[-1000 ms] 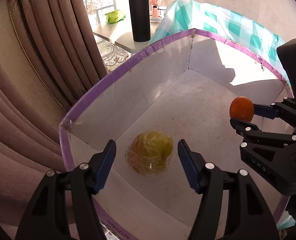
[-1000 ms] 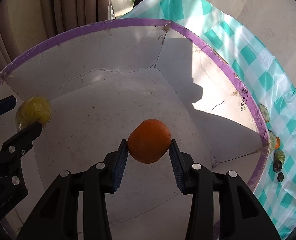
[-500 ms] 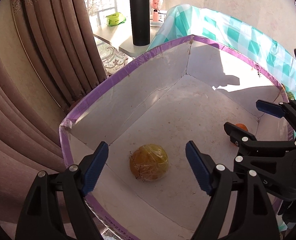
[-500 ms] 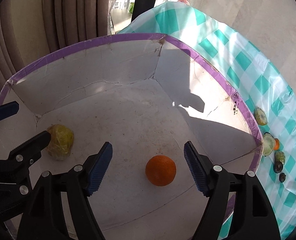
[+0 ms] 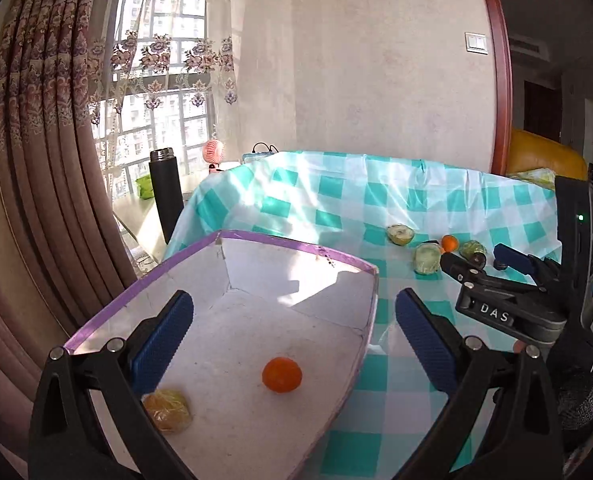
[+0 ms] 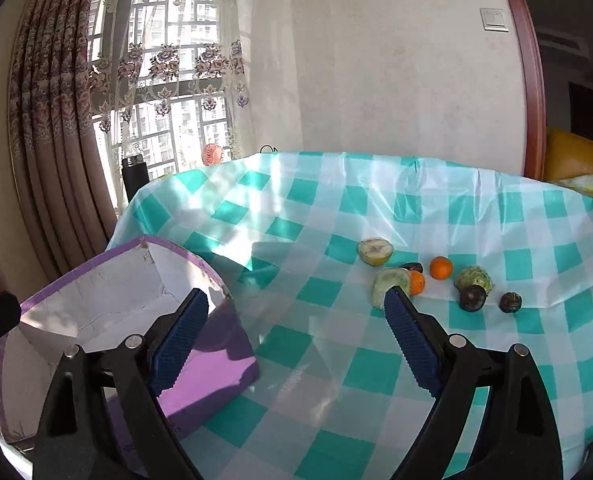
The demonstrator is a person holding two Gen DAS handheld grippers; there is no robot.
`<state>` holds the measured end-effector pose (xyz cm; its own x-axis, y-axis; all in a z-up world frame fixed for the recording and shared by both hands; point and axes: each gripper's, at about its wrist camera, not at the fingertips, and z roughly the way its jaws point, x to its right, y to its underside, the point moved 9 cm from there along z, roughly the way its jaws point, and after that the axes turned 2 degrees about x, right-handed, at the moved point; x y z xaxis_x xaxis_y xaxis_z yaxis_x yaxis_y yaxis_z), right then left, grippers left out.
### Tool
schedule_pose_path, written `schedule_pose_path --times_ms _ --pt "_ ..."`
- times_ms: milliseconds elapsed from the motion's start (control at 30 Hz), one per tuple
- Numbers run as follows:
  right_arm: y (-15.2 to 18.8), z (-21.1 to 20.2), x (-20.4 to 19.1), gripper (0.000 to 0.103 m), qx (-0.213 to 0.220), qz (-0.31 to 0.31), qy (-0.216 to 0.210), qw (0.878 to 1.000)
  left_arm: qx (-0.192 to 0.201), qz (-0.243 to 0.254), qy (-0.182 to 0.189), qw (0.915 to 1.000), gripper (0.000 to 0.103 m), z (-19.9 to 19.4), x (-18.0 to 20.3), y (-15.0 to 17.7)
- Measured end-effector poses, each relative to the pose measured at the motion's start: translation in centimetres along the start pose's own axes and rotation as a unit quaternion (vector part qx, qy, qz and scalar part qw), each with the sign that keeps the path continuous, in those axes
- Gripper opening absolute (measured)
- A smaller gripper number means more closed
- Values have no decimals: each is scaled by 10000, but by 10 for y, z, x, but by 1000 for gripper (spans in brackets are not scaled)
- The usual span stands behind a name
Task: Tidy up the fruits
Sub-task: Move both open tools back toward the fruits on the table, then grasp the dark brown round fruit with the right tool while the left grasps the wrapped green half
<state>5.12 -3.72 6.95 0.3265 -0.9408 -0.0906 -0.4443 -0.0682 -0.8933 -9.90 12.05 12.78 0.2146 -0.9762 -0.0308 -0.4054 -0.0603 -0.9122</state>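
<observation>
A white cardboard box edged with purple tape (image 5: 296, 248) sits on the teal-and-white checked tablecloth (image 5: 456, 208), its far corner pointing toward the window. Inside it lie a round orange (image 5: 282, 374) on the bare floor and a yellow fruit in clear wrap (image 5: 168, 410), which is partly covered by the left finger of the gripper in front of it. Neither round fruit shows a clear long axis.

The left gripper (image 5: 294, 338) hovers over the box with its jaws opening and nothing between its blue pads. The right gripper (image 6: 296, 330) stands over the cloth beside the box, its jaws opening too and nothing between them.

Well apart from the box, a loose cluster of fruit (image 6: 428, 276) lies on the cloth: two pale green cut halves, two small oranges, a wrapped green piece and some dark, shrivelled ones, too small to identify. One orange is half hidden behind a green half. In the right wrist view the box's near side is cut off by the gripper's arms.
</observation>
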Motion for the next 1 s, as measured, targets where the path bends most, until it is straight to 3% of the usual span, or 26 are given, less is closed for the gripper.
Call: schedule_pose_path --times_ms 100,167,300,433,600,700,1000 --pt "18 15 74 86 -238 542 575 9966 -260 381 778 9959 101 24 74 17" --pt "29 23 119 86 -312 764 1014 9914 -410 599 1106 9912 101 42 116 33" --pt "54 35 189 86 -586 1003 1647 9795 -1000 644 1532 9810 101 90 169 68" --pt "79 47 235 86 -903 1302 1955 9678 -1367 577 1487 9777 101 134 191 92" --pt "81 61 244 81 -1051 1627 1737 9656 -1718 211 1536 9729 101 172 198 112" --pt "78 82 251 71 -1288 1674 1770 9613 -1944 82 1583 9680 101 183 200 116" --pt "47 147 256 63 -1609 1190 2005 9590 -2095 -152 1675 9632 101 192 197 115"
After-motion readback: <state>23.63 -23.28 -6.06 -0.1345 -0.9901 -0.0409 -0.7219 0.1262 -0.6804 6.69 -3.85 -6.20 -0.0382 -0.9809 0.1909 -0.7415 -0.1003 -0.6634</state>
